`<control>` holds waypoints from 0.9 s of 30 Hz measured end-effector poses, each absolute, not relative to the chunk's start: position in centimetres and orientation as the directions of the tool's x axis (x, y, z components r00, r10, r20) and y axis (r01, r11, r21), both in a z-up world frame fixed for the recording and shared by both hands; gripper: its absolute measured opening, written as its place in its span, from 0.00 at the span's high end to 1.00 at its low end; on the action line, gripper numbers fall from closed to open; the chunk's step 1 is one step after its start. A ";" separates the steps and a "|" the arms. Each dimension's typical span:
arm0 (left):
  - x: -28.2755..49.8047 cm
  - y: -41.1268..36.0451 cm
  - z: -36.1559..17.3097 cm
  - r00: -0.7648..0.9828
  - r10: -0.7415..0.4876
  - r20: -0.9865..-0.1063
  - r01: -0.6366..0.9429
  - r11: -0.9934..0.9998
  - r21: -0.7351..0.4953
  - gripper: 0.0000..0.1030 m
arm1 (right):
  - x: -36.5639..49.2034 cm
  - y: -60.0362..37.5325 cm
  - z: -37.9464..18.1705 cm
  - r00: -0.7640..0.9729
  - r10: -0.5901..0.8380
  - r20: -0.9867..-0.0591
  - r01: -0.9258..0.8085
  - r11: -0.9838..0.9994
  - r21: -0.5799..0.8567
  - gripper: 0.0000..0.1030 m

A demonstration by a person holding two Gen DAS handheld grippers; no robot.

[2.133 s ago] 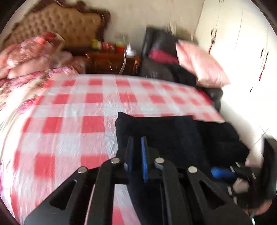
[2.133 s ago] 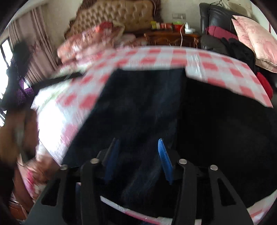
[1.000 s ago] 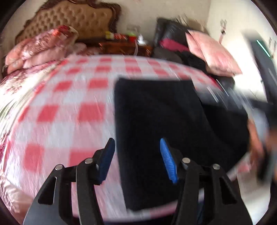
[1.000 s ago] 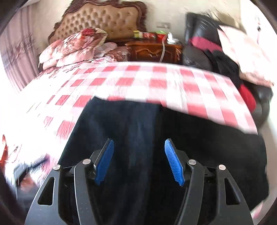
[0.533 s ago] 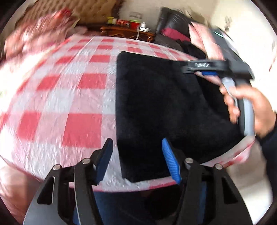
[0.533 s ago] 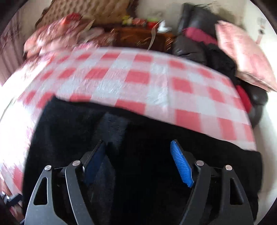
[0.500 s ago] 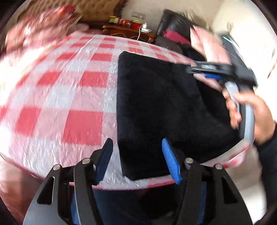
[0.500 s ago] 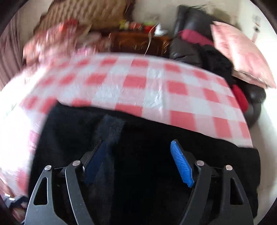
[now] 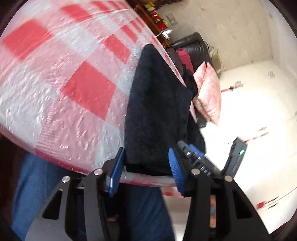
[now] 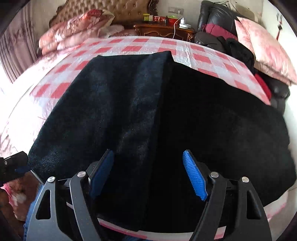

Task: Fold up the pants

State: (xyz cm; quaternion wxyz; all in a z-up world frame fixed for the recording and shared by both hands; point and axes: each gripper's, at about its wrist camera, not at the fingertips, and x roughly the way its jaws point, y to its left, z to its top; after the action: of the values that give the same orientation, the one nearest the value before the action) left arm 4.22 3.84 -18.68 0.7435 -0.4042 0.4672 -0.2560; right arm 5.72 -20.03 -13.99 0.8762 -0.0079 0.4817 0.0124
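This is a bedroom in a home. A bed (image 10: 130, 46) spread with a red-and-white checked cover fills most of the right wrist view, backed by a tufted headboard (image 10: 111, 9) in a carved dark frame. Pink floral bedding (image 10: 74, 29) is piled at its head. Beside it stands a carved wooden nightstand (image 10: 163, 31) carrying small bottles and a plugged-in charger. A black leather armchair (image 10: 219, 16) heaped with clothes and a pink cushion (image 10: 263, 48) sits near a white wall.
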 end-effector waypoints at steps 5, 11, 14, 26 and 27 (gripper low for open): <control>4.7 4.4 -19.9 0.422 -0.805 -0.417 -0.040 0.443 -0.896 0.54 | 5.8 -20.5 -14.5 0.545 0.028 -0.838 -0.032 0.999 0.012 0.23; 5.2 2.9 -19.2 0.413 -0.798 -0.438 -0.023 0.472 -0.881 0.54 | 5.9 -20.5 -14.4 0.540 0.032 -0.841 -0.033 0.999 0.017 0.22; 5.5 3.8 -19.7 0.442 -0.785 -0.433 -0.078 0.447 -0.891 0.54 | 5.9 -20.6 -14.4 0.537 0.032 -0.843 -0.031 0.999 0.018 0.22; 5.5 3.0 -20.1 0.413 -0.788 -0.456 -0.089 0.463 -0.882 0.83 | 6.1 -20.5 -14.4 0.530 0.032 -0.847 -0.028 0.999 0.021 0.21; 5.4 3.1 -20.0 0.417 -0.783 -0.462 -0.084 0.473 -0.877 0.84 | 6.2 -20.5 -14.4 0.529 0.033 -0.848 -0.028 0.999 0.021 0.21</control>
State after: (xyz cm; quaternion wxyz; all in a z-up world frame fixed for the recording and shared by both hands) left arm 5.44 3.09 -19.95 0.7108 -0.4507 0.4807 -0.2459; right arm 6.16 -20.53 -14.43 0.8743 0.0023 0.4850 0.0174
